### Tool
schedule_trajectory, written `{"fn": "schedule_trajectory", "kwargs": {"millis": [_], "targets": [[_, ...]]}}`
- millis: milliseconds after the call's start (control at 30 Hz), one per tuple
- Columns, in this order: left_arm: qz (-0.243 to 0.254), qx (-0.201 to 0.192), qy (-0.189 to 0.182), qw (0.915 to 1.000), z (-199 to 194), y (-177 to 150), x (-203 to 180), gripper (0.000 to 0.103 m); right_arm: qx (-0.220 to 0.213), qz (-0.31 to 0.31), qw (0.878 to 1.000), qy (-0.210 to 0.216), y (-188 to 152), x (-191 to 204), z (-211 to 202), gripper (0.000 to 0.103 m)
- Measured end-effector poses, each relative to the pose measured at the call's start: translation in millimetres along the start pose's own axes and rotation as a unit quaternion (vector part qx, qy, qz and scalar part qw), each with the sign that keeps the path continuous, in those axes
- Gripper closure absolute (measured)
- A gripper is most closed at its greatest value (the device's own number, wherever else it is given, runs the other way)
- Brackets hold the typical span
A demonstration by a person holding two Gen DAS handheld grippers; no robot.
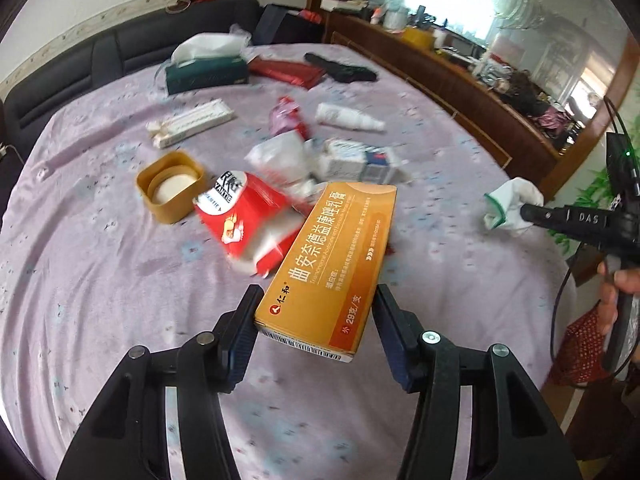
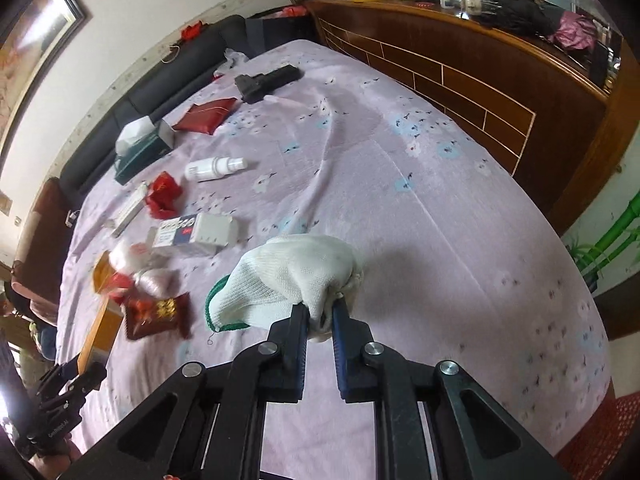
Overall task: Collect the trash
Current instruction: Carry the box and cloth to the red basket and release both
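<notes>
Left tongs [image 1: 316, 312] grasp an orange box [image 1: 332, 268] by its sides, lifted off the purple bedsheet [image 1: 100, 280]; right tongs [image 2: 320, 314] are clenched on a white glove [image 2: 288, 276] — its cuff green-edged. Beyond lie a red packet [image 1: 248, 220], a tan tub [image 1: 170, 186] and, farther, a tissue box [image 1: 206, 74].

Our left gripper [image 1: 316, 322] has black arms, silver screws behind the jaws and blue ribbed pads. Our right gripper [image 2: 320, 312] matches, with a black cable trailing behind.

One orange rectangular cardboard box [image 1: 332, 268], one white knitted glove [image 2: 292, 276], one white plastic spray bottle [image 2: 214, 168], one green tissue box [image 1: 206, 74].
</notes>
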State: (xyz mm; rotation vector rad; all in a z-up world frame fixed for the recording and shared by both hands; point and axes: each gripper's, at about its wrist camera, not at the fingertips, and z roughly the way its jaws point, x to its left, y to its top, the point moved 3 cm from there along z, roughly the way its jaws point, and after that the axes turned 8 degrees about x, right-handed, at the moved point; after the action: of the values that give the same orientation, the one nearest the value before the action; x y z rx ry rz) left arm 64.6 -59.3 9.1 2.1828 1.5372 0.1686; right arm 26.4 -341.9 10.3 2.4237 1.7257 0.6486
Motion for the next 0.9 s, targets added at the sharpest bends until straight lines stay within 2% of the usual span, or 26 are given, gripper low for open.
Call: {"fn": "schedule_trajectory", "kwargs": {"millis": [367, 667, 900], "targets": [[0.045, -0.021, -0.009, 0.9987, -17, 1, -57, 0.049, -0.030, 0.003, 1.000, 0.006, -42, -20, -54, 0.092], [0.091, -0.030, -0.013, 0.9953, -16, 7, -99, 0.049, -0.041, 0.026, 0.999, -0.007, -64, -48, -76, 0.092], [0.109, -0.037, -0.023, 0.9931, -18, 13, -118, 0.049, -0.056, 0.043, 0.997, -0.018, -72, -67, -93, 0.092]]}}
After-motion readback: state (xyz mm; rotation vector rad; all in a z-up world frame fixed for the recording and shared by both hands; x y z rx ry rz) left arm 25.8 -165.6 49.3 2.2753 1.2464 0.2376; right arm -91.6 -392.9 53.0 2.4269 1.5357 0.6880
